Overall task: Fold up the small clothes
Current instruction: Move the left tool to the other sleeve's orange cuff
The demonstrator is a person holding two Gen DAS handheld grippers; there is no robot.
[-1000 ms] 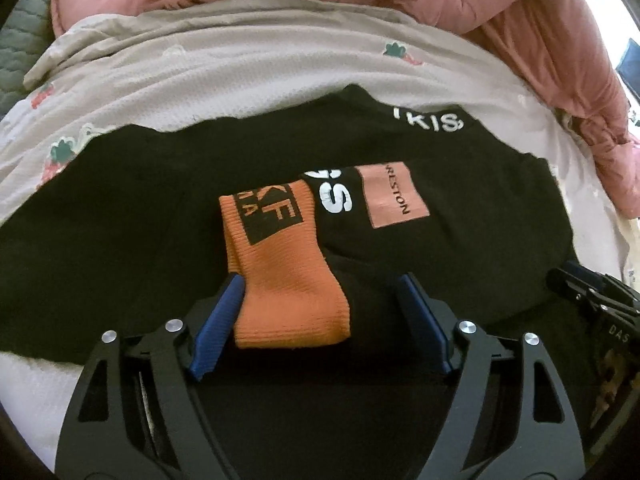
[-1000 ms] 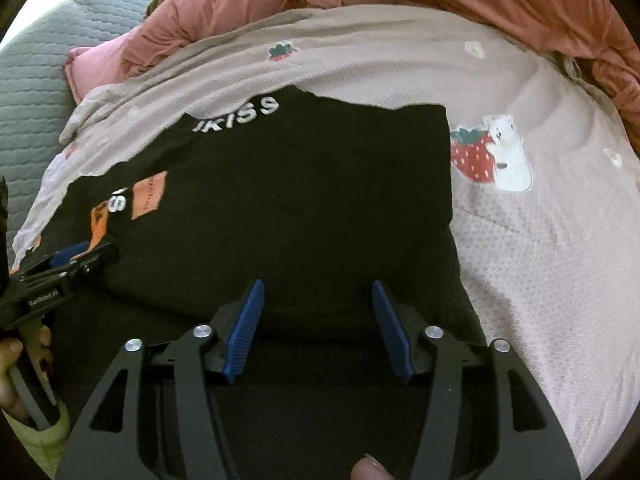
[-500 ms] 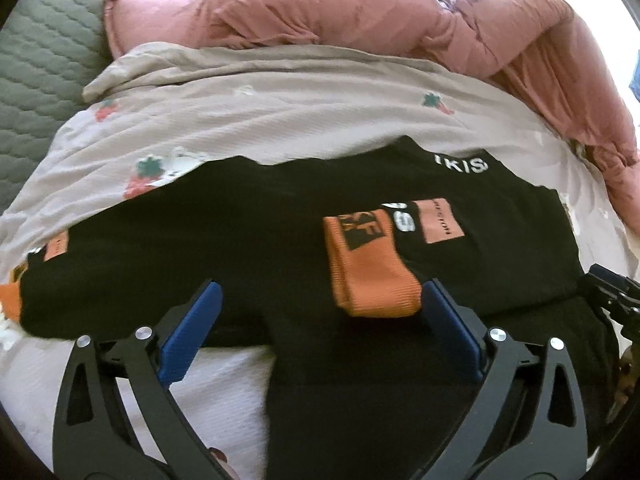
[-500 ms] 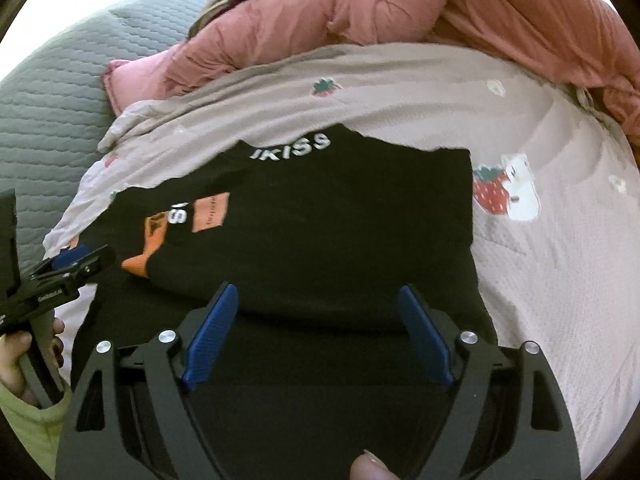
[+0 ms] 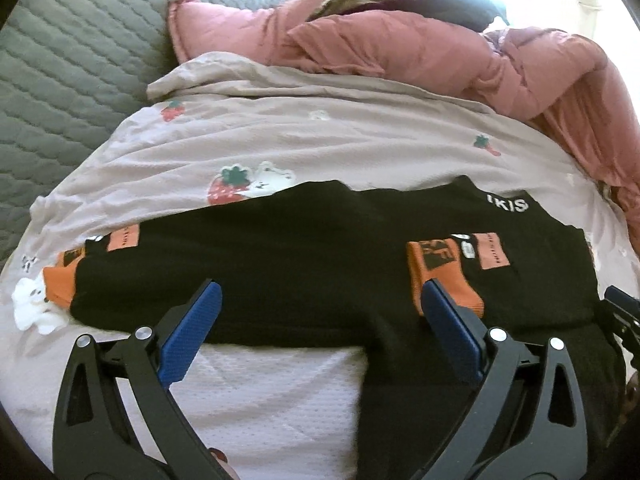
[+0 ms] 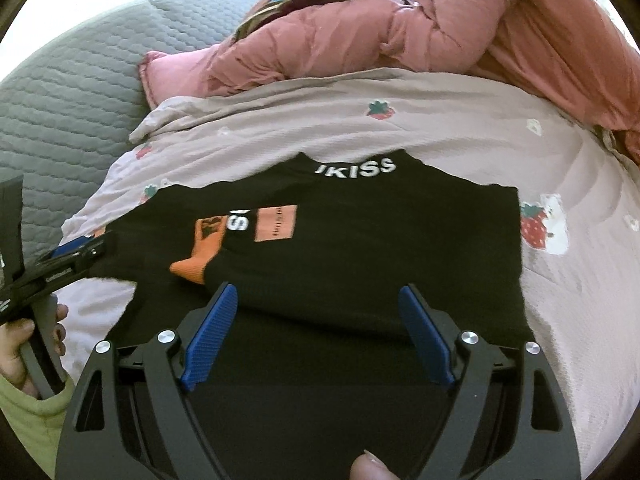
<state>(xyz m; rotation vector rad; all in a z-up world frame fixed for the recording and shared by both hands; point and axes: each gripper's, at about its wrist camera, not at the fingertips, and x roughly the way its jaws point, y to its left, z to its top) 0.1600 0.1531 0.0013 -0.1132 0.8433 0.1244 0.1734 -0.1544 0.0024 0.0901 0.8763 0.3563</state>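
Observation:
A black sweater (image 5: 312,264) with white lettering and orange cuffs lies flat on the bed. Its right sleeve is folded across the chest, orange cuff (image 5: 440,272) on top; the left sleeve stretches out to the left, ending in an orange cuff (image 5: 60,280). My left gripper (image 5: 316,308) is open and empty above the sweater's lower left edge. In the right wrist view the sweater (image 6: 360,248) fills the middle, and my right gripper (image 6: 316,304) is open and empty above its lower body. The left gripper (image 6: 76,256) shows at that view's left edge.
The sweater rests on a pale pink strawberry-print sheet (image 5: 320,136). A bunched pink duvet (image 5: 440,48) lies at the back and right. A grey quilted cover (image 5: 72,60) lies at the left. A white mesh patch (image 5: 272,392) lies under the left gripper.
Both grippers have opened wider and pulled back from the sweater. The left gripper has moved left, away from the folded orange cuff, so the outstretched left sleeve now shows.

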